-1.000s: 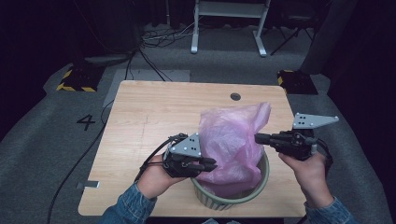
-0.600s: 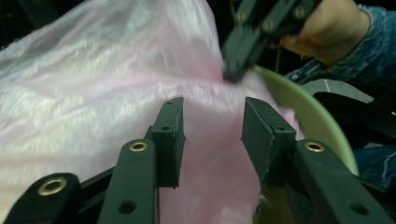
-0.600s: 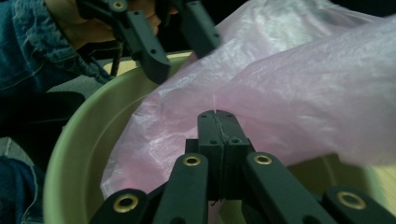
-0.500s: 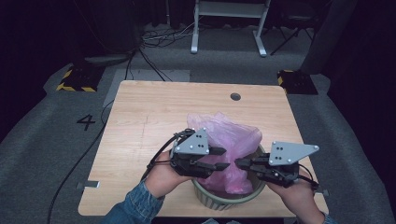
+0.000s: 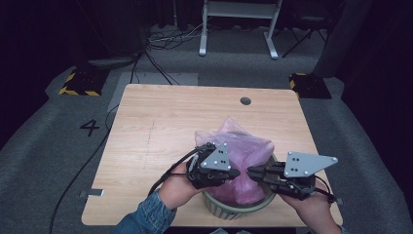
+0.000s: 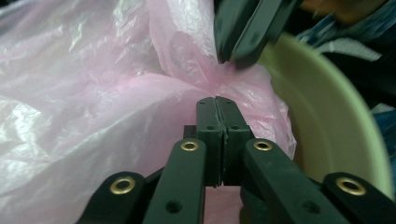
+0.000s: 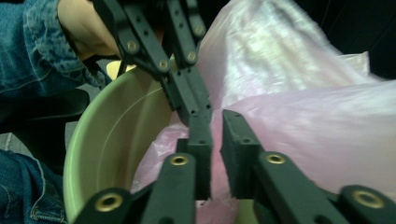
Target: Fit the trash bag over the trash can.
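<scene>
The pink plastic bag [image 5: 238, 158] sits in the green bin [image 5: 234, 208] at the bench's [image 5: 160, 126] near edge — not yet spread over its rim. The left gripper [image 6: 216, 105] is pinched together on a fold of film; the right gripper [image 7: 216, 122], jaws just opening, stands slightly apart — lining remains.

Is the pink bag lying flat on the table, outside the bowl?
No, the pink plastic bag sits inside the green bowl, bunched up above its rim.

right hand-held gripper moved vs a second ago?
Yes. In the high view the right hand-held gripper has shifted left and toward the table's near edge, over the green bowl.
</scene>
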The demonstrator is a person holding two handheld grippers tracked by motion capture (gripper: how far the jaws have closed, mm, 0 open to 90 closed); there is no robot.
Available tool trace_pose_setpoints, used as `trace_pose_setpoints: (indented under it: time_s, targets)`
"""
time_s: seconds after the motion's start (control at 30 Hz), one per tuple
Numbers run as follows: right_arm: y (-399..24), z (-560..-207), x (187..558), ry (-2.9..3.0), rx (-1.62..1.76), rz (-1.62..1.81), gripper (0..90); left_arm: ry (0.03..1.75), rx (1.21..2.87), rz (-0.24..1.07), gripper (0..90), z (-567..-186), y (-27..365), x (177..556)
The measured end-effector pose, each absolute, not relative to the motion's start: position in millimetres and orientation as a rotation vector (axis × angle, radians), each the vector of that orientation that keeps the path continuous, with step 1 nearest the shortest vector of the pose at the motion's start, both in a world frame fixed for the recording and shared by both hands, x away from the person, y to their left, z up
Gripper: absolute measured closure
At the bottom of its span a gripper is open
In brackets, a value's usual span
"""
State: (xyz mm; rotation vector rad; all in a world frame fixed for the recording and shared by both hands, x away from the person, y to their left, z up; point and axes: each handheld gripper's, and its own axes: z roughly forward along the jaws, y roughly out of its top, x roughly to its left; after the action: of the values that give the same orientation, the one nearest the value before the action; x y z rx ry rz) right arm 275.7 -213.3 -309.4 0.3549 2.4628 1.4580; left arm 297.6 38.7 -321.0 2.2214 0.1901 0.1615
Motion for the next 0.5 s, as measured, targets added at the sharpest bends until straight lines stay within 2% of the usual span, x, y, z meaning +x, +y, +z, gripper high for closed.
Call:
trace_pose_setpoints:
  time_s: [0.2,0.4,0.5]
  targets:
    - [-233,-302,277,2.399,0.462,1.486,59.3,0.199,2.215,0.148,89.7,-328,43,294]
    - [-253,-301,288,2.349,0.588,1.473,45.2,0.207,2.194,0.137,89.6,-328,47,294]
    - [-253,-303,294,2.352,0.6,1.458,42.0,0.202,2.186,0.143,89.1,-327,47,294]
